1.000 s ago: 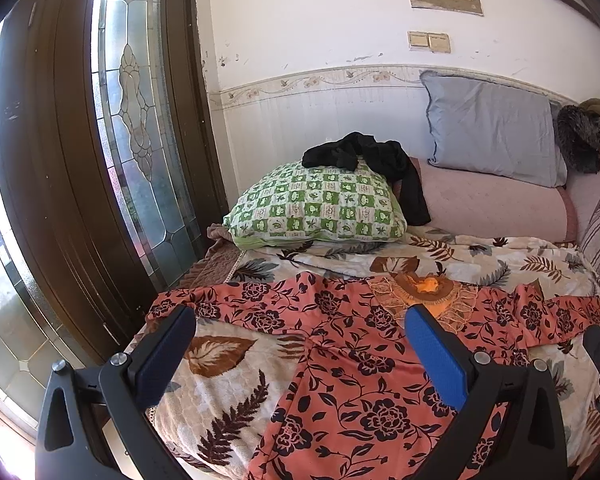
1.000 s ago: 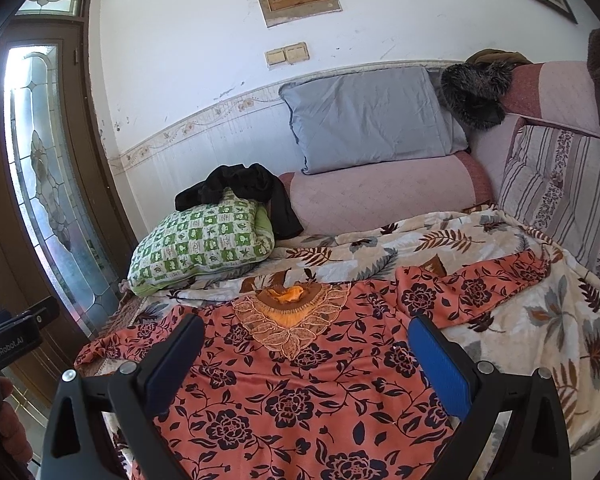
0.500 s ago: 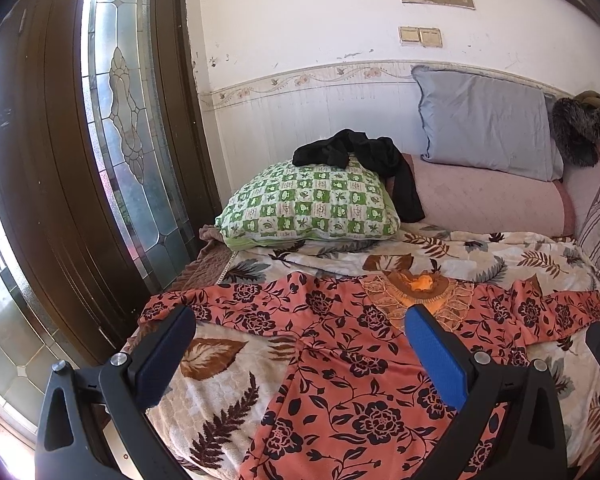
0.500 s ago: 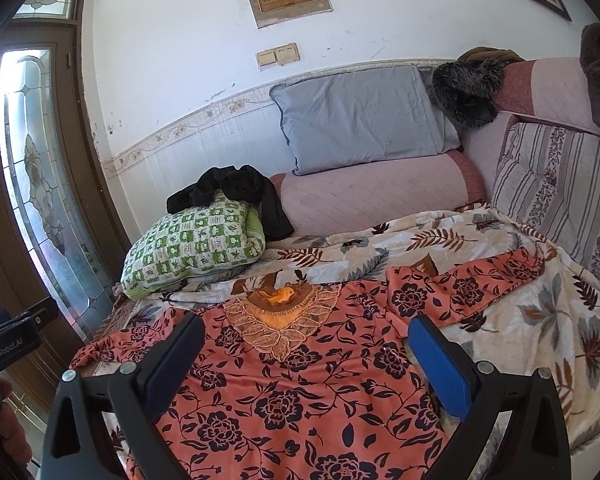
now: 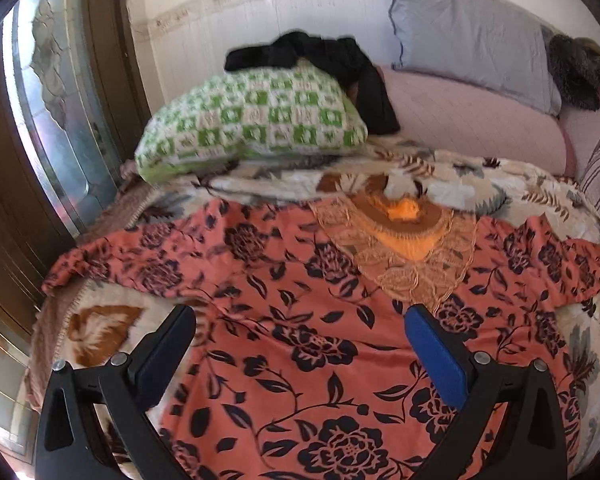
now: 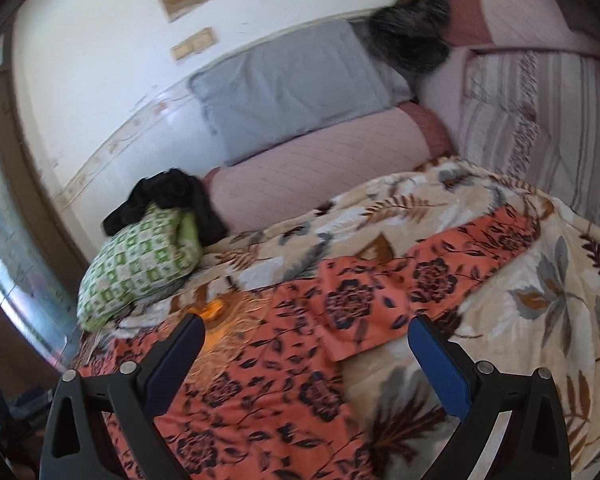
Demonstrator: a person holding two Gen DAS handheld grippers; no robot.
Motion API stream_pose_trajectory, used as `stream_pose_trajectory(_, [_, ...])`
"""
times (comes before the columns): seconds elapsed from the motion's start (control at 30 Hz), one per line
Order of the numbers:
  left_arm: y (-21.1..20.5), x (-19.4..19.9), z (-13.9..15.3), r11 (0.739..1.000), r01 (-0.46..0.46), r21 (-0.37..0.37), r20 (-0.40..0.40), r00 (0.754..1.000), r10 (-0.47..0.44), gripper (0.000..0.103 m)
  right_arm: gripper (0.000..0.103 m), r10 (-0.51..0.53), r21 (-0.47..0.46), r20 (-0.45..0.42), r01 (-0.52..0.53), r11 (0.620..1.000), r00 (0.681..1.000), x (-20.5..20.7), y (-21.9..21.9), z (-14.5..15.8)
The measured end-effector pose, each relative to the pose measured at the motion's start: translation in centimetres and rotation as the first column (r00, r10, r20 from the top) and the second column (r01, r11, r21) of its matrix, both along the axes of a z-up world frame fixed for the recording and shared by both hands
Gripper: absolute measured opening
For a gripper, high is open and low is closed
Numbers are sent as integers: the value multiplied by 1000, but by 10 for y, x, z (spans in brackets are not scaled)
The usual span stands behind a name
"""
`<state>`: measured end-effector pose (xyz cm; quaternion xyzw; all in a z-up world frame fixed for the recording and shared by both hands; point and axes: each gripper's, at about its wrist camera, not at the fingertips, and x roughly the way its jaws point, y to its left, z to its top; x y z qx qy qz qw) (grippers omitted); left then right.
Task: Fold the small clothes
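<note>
While both my left gripper [image 5: 300, 344] and right gripper [image 6: 306, 350] hover wide open above the coral floral garment [image 5: 320, 340] spread flat on the leaf-print blanket [image 6: 540, 304], I may pinch the soft blanket together with a sleeve.

The floral blouse [image 5: 300, 344] is thin matt cloth with a lacy embroidered neck panel [image 5: 404, 248]. The leaf-print blanket [image 6: 520, 320] under it looks plush and fuzzy. Both gripper fingers [image 5: 436, 360] carry matt blue pads on black plastic arms with metal screws. The door [image 5: 4, 184] is dark wood with textured glass.
</note>
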<state>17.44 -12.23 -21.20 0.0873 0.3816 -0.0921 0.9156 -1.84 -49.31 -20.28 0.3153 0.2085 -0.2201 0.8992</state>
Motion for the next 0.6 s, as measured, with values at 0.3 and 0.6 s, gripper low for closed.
stream_pose_trajectory(0.3, [-33,53,-104,1000,-4,16,-285,958,8,103,74,-338,469,-41,317,824,940,-36,-211,-113])
stream_pose_trajectory(0.6, [-40,42,-111,1000,-13,23,-188,982,17,103,48,-439,470,-74,420,777,895,3,-258,-149])
